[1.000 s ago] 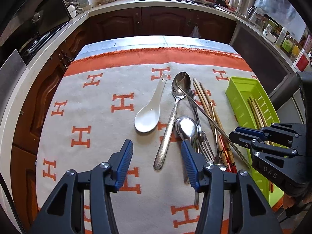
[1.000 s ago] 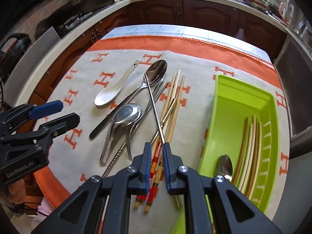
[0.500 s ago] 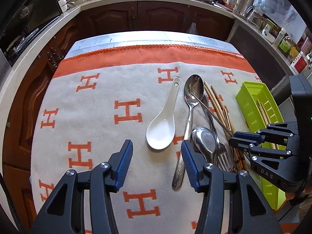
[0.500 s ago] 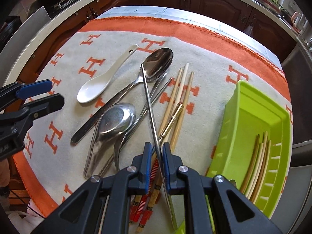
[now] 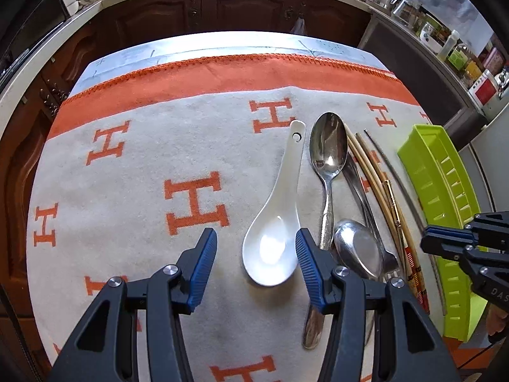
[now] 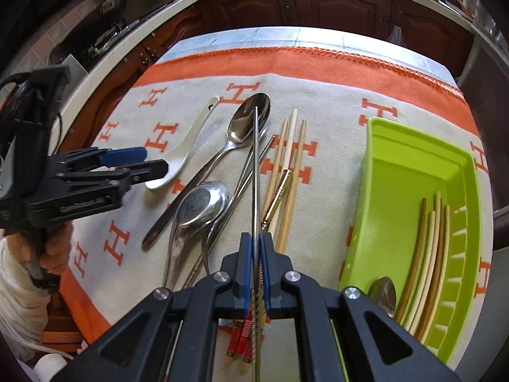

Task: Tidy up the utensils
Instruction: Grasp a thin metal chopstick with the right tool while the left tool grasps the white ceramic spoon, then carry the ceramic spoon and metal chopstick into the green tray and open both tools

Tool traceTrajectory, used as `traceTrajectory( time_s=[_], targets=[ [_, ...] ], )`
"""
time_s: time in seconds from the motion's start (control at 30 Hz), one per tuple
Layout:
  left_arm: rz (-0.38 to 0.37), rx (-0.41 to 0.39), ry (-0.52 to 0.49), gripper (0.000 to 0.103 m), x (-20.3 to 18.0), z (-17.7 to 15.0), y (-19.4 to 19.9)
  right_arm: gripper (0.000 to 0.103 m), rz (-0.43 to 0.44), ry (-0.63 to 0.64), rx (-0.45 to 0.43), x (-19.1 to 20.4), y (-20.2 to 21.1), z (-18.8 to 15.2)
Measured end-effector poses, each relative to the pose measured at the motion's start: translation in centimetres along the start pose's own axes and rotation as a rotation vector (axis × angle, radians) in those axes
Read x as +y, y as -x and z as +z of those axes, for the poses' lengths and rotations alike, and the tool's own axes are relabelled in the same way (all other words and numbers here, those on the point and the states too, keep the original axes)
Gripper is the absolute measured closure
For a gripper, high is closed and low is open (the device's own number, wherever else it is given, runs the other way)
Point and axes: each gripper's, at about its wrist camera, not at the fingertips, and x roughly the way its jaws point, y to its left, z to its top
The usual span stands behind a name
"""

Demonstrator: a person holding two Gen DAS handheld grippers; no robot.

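My right gripper (image 6: 255, 245) is shut on a thin metal chopstick (image 6: 256, 165) and holds it above the pile; it shows in the left wrist view (image 5: 389, 164) too. My left gripper (image 5: 256, 254) is open, its jaws on either side of the bowl of a white ceramic spoon (image 5: 276, 222), which also shows in the right wrist view (image 6: 187, 152). Steel spoons (image 5: 329, 159), a fork and wooden chopsticks (image 6: 291, 159) lie on the cloth. A green tray (image 6: 400, 197) at the right holds several chopsticks (image 6: 426, 242) and a spoon (image 6: 383, 293).
The orange and grey cloth (image 5: 159, 165) covers the table. Dark cabinets (image 5: 248, 9) and a counter run behind it. A steel appliance (image 5: 413, 63) stands to the right of the table. The right gripper (image 5: 445, 243) is at the tray's edge in the left wrist view.
My left gripper moved forward and left until its jaws frame the white spoon's bowl. My right gripper lifted and swung the metal chopstick toward the tray.
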Motion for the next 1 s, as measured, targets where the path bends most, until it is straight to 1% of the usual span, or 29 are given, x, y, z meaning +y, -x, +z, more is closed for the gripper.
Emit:
traceTrajectory(
  time_s=[0.07, 0.13, 0.3, 0.33, 0.37, 0.4, 0.43, 0.5, 0.57, 0.63, 0.67, 0.7, 0.73, 0.77, 0.83, 1.0],
  targets=[
    [0.023, 0.013, -0.019, 0.053, -0.1, 0.2, -0.8, 0.098, 0.01, -0.011, -0.013, -0.1, 0.6, -0.3],
    [0.043, -0.008, -0.048, 0.053, -0.3, 0.4, -1.1, 0.098, 0.014, -0.016, -0.029, 0.1, 1.2, -0.5],
    [0.054, -0.023, -0.082, 0.054, -0.6, 0.7, -1.3, 0.098, 0.018, -0.02, -0.044, 0.2, 1.8, -0.8],
    [0.055, -0.027, -0.088, 0.06, -0.7, 0.6, -1.2, 0.098, 0.016, -0.019, -0.043, 0.2, 1.7, -0.9],
    [0.047, -0.031, -0.102, 0.073, -0.9, 0.6, -1.2, 0.098, 0.01, -0.017, -0.043, 0.3, 1.7, -1.0],
    [0.042, -0.031, -0.12, 0.079, -1.4, 0.6, -1.1, 0.098, 0.007, -0.018, -0.042, 0.3, 1.5, -1.0],
    [0.046, -0.031, -0.139, 0.087, -1.9, 0.5, -1.0, 0.098, 0.007, -0.024, -0.041, 0.3, 1.5, -1.1],
    [0.089, -0.039, -0.181, 0.087, -3.0, 0.4, -1.1, 0.098, 0.006, -0.031, -0.039, 0.2, 1.3, -1.2],
    [0.082, -0.038, -0.189, 0.087, -3.5, 0.4, -1.2, 0.098, 0.011, -0.04, -0.038, -0.1, 1.1, -1.2],
    [0.092, -0.036, -0.186, 0.089, -3.8, 0.4, -1.1, 0.098, 0.015, -0.049, -0.041, -0.2, 1.1, -1.4],
    [0.107, -0.042, -0.18, 0.098, -3.9, 0.3, -1.0, 0.098, 0.02, -0.055, -0.043, -0.3, 1.2, -1.5],
    [0.111, -0.045, -0.165, 0.099, -3.8, 0.4, -0.9, 0.098, 0.025, -0.061, -0.046, -0.4, 1.3, -1.6],
    [0.099, -0.044, -0.139, 0.101, -3.6, 0.5, -0.7, 0.098, 0.029, -0.066, -0.049, -0.6, 1.3, -1.7],
    [0.089, -0.05, -0.109, 0.102, -3.4, 0.4, -0.3, 0.098, 0.034, -0.073, -0.053, -0.8, 1.5, -1.8],
    [0.096, -0.077, -0.069, 0.103, -3.1, 0.3, 0.6, 0.098, 0.045, -0.094, -0.064, -1.2, 1.9, -2.1],
    [0.073, -0.106, -0.007, 0.103, -2.9, -0.4, 3.0, 0.098, 0.071, -0.135, -0.094, -2.3, 3.1, -2.6]
  ],
)
